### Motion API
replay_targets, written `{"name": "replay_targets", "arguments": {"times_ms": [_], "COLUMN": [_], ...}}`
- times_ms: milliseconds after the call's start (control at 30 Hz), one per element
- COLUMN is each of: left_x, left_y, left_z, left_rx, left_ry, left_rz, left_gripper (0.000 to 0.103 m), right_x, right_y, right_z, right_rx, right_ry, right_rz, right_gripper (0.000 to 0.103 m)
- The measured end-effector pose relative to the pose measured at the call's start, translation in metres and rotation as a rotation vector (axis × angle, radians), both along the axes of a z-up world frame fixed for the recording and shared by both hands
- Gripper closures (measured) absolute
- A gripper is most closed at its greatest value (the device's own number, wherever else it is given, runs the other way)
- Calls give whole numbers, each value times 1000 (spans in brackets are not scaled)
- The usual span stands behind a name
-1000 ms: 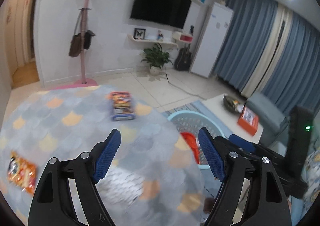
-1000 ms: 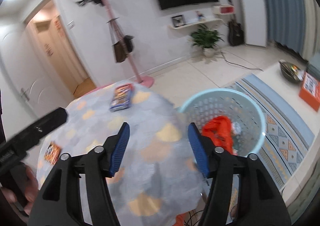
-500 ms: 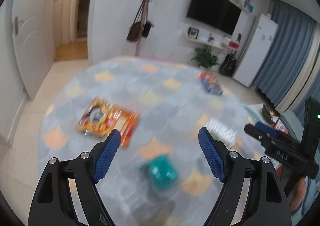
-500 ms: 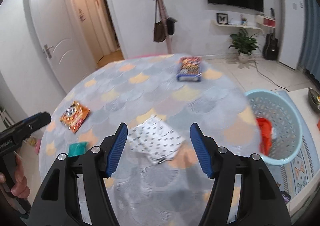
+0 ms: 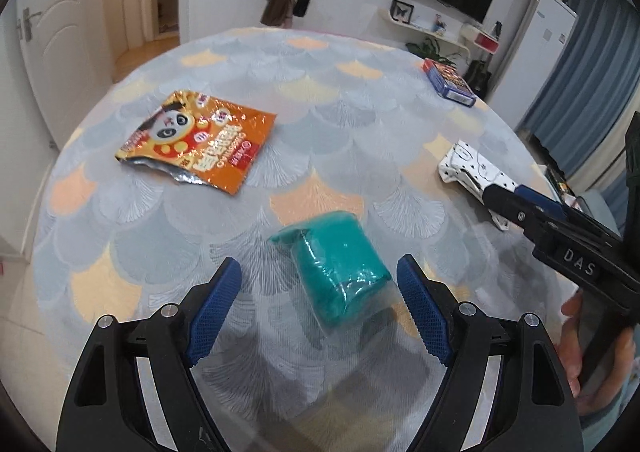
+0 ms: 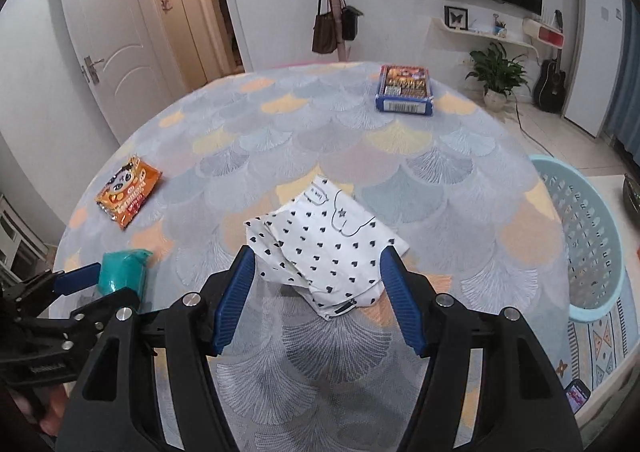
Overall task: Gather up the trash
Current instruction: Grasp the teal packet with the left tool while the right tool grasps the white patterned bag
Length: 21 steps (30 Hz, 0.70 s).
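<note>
Lining up on two pieces of trash

We hold both grippers (image 5: pixel 318 306) (image 6: pixel 316 300) open, left around the teal pack (image 5: pixel 336 268), right around the white bag (image 6: pixel 324 252), to grasp.

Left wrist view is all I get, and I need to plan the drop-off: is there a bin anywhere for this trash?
Observer: Yes. The right wrist view shows a light blue perforated basket just past the right edge of the table.
Operator: Is the right gripper holding that white bag? I only see one end of it.
Observer: No. The right gripper is open, with its fingers on either side of the white heart-print bag, which lies flat on the table.
Operator: Is anything in the basket?
Observer: I cannot tell. Only its perforated inner wall shows, and the table edge hides its bottom.
</note>
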State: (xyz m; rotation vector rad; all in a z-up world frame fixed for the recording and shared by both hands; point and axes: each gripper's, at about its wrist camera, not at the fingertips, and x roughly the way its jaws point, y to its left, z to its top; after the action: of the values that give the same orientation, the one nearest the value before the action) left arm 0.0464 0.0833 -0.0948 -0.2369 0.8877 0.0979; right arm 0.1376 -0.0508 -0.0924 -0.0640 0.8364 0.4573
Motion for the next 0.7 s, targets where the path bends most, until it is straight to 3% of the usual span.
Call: {"name": "replay_targets", "arguments": {"times_ms": [233,367,433,533,567,700], "left_x": [0,2,1,1,0,0], "left_y": [-7,-8,-7,-7,-7,-10], "left_z": [0,2,2,4,4,8], "left_rx": [83,109,108,96,93,87], "left_ry": [-16,-25,-30,-41,-44,-60], "left_rz": [27,29,30,28,25,8], "left_gripper": [40,60,62,63,63,63], "right_x": [-11,-2,2,2,1,-1], "right_y": [9,18,19,19,19,17], "right_z": [3,-5,-7,-8,-8,-8], "right_rx": [-6,-82,-98,-114,-118,-103], "right_ry": [-45,2,21,13,9,-3], "right_rz": [72,45,30,16,17,20], "right_gripper": [42,42,43,60,69,84]}}
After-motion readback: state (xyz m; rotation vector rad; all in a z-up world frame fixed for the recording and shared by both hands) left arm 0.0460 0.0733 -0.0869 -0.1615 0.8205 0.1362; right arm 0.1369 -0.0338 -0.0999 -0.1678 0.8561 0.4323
